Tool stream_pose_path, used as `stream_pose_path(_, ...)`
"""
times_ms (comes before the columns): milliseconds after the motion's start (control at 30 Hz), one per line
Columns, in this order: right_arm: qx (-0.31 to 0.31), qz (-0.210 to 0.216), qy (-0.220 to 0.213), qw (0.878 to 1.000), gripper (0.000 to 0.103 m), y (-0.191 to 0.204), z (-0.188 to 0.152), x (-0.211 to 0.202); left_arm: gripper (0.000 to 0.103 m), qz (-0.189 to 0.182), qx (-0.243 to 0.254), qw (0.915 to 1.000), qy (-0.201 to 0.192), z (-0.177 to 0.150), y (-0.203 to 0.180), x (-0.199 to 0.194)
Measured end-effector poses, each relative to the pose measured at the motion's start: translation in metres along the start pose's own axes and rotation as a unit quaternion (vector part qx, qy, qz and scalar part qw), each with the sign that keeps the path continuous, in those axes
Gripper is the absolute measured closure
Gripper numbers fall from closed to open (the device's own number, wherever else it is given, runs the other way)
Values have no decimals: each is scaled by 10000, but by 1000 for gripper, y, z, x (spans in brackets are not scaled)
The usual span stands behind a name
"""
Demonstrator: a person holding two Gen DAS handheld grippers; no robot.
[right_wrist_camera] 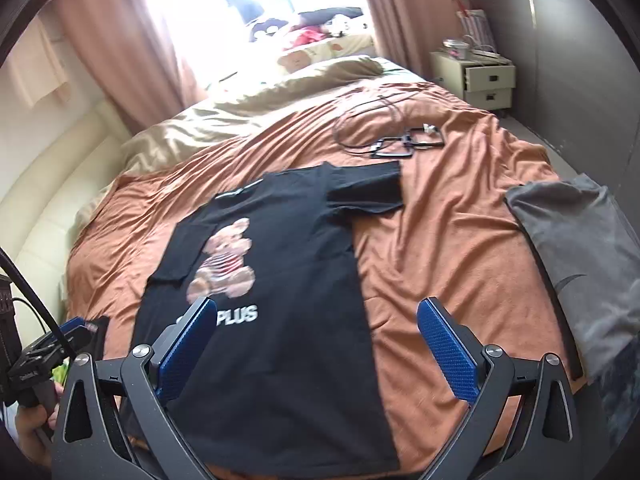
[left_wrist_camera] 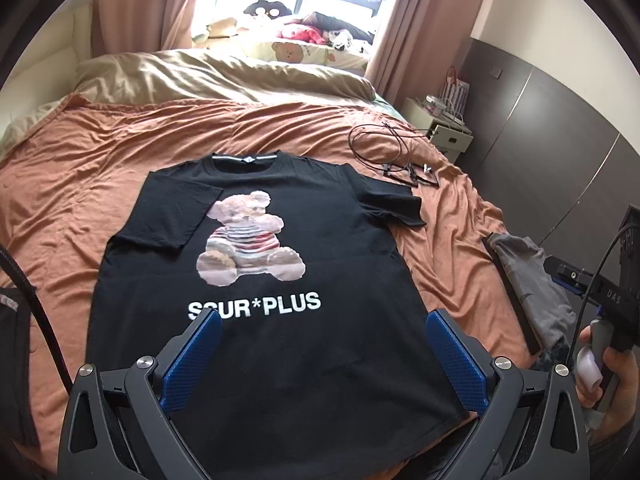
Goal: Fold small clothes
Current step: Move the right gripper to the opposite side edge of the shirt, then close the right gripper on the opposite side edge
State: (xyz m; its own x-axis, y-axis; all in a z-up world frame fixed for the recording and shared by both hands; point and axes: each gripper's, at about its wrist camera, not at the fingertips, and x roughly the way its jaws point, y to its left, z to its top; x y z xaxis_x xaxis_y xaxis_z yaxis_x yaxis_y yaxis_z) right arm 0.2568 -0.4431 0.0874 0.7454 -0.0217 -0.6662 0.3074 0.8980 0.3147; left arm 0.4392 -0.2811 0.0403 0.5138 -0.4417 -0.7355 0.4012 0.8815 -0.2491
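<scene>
Black T-shirt (left_wrist_camera: 280,280) is laid flat, print side up, on the orange bedsheet (left_wrist_camera: 80,184), collar pointing toward the window end. Bear graphic and white "SSUR*PLUS" lettering are seen on the chest. Left sleeve is folded in over the body, next to the bear; right sleeve is spread out sideways on the sheet.

Left gripper (left_wrist_camera: 324,360) is held above the shirt's lower half, jaws spread wide, nothing gripped. Blue pads (left_wrist_camera: 192,364) are clear of the fabric; actual contact with the shirt cannot be told.

Right gripper (right_wrist_camera: 316,348) is positioned over the shirt's right edge near the hem, jaws also wide apart and empty. One finger is seen over the black fabric, the other over bare sheet.

Grey garment (right_wrist_camera: 580,256) is laid near the right edge of the bed, well apart from the shirt. Black cables (left_wrist_camera: 396,152) are lying on the sheet beyond the right sleeve. Beige duvet (left_wrist_camera: 208,76) is bunched at the far end.
</scene>
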Motion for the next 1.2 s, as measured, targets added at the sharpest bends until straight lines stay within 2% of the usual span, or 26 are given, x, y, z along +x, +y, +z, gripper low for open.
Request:
stream_pose_path(267, 275, -2, 25, 9996, 3, -21, 1, 57, 2, -47, -112, 9997, 205, 20, 7, 60)
stream_pose_path(500, 631, 92, 9, 9980, 3, -38, 4, 111, 5, -99, 20, 9993, 349, 42, 3, 109)
stream_pose_path(567, 788, 149, -34, 9968, 3, -45, 6, 125, 8, -110, 57, 9992, 371, 49, 2, 122)
stream_pose_path(733, 1433, 487, -151, 9884, 4, -72, 12, 171, 27, -238, 31, 9979, 597, 67, -3, 168)
stream_pose_path(900, 2173, 940, -72, 9715, 25, -106, 19, 224, 40, -289, 208, 9964, 771, 80, -13, 214)
stream_pose_path(1033, 2668, 1215, 3, 9561, 34, -128, 29, 264, 52, -368, 194, 9950, 908, 89, -15, 248)
stream_pose_path(1200, 3066, 1410, 54, 9413, 40, -145, 39, 304, 60, -429, 256, 9936, 1014, 99, -21, 285)
